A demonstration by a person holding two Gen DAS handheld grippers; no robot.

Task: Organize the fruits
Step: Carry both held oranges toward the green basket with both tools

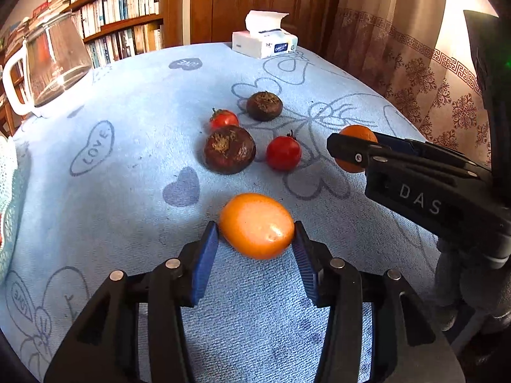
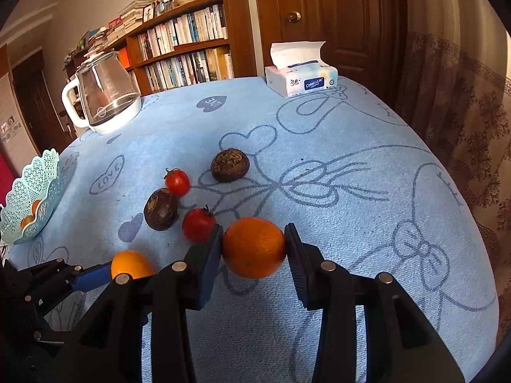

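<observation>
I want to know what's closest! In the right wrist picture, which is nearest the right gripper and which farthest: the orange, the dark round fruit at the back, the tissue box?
1. Orange, between the right gripper's fingers.
2. Dark round fruit, mid-table, slightly left.
3. Tissue box, at the far edge.

A table covered by a blue cloth (image 2: pixel 351 191) printed with hearts is seen, two tomatoes (image 2: pixel 177 182) and two dark brown fruits (image 2: pixel 230 165) at centre, a kettle (image 2: pixel 105 95) upper left, a tissue pack (image 2: pixel 301 78) at top, a lace-edged basket (image 2: pixel 35 191) at left.
</observation>
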